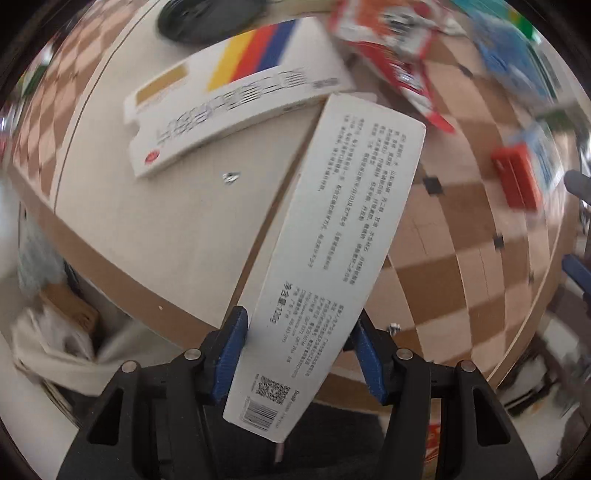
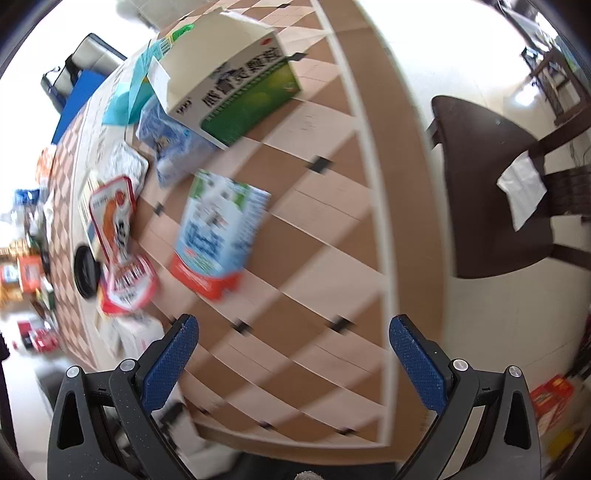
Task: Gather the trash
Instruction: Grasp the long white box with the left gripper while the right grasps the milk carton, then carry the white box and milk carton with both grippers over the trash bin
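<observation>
My left gripper (image 1: pixel 299 325) is shut on a long white carton (image 1: pixel 332 240) with black print and a barcode, held above the table's corner. A white box with yellow, red and blue stripes (image 1: pixel 236 99) lies on the table beyond it. My right gripper (image 2: pixel 291 332) is open and empty above the checkered table (image 2: pixel 332 258). Ahead of it lie a blue and white carton with a red end (image 2: pixel 218 236), a red and white wrapper (image 2: pixel 118 236), a crumpled blue bag (image 2: pixel 170 144) and a green and white box (image 2: pixel 240 92).
A black round lid (image 1: pixel 207 18) sits at the table's far side. A red wrapper (image 1: pixel 399 55) and a red-ended carton (image 1: pixel 517 177) lie to the right. A white bag with trash (image 1: pixel 59 343) is on the floor at left. A dark chair (image 2: pixel 491 184) stands beside the table.
</observation>
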Action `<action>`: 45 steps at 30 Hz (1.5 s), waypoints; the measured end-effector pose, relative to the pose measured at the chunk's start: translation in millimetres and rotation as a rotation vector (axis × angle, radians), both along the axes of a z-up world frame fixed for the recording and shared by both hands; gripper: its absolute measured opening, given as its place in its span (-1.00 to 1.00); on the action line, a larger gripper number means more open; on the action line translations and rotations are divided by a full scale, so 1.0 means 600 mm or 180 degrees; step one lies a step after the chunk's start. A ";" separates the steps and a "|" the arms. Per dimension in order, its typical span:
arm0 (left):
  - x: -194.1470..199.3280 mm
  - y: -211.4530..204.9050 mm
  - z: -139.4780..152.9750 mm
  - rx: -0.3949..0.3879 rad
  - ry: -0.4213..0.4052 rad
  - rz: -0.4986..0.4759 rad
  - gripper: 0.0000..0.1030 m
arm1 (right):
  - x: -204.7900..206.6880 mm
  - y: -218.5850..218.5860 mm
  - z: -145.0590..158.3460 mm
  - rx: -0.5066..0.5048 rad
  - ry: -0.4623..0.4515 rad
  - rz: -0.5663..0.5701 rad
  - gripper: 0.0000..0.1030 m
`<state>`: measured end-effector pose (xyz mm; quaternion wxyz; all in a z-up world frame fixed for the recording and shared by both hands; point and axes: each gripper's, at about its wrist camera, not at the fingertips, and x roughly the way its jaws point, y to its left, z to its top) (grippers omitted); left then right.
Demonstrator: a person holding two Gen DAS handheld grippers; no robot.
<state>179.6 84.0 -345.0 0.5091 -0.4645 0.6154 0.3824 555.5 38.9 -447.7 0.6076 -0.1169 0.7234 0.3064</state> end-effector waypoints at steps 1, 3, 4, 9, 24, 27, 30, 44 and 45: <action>-0.002 0.005 -0.002 0.0020 0.0009 0.0014 0.04 | -0.003 0.020 -0.005 -0.0007 -0.0027 -0.0044 1.00; 0.001 0.011 -0.005 0.0112 0.0068 -0.0093 0.04 | -0.008 0.056 -0.014 -0.0038 -0.0133 -0.0106 0.97; 0.006 0.009 -0.008 0.0147 0.0103 -0.0153 0.04 | -0.009 0.074 -0.020 -0.0046 -0.0160 -0.0113 0.90; 0.022 -0.022 -0.035 0.0146 0.0144 -0.0261 0.04 | -0.032 0.123 -0.030 -0.0145 -0.0214 0.0269 0.18; 0.034 -0.018 -0.023 0.0386 0.0175 -0.0410 -0.15 | -0.132 0.045 -0.022 -0.0537 -0.0680 0.1332 0.31; 0.036 -0.027 -0.015 0.0474 0.0171 -0.0459 -0.16 | -0.158 0.014 -0.007 -0.0428 -0.0812 0.1258 0.00; 0.030 -0.046 -0.005 0.0570 0.0135 -0.0513 -0.16 | -0.188 -0.007 -0.003 -0.0403 -0.0768 0.1190 -0.01; -0.096 -0.143 0.119 0.1198 -0.0315 -0.0524 -0.16 | -0.356 -0.135 0.143 0.0206 -0.0884 0.1149 -0.01; -0.116 -0.153 0.125 0.1188 -0.0365 -0.0485 -0.16 | -0.369 -0.150 0.149 0.0253 -0.0890 0.1165 -0.01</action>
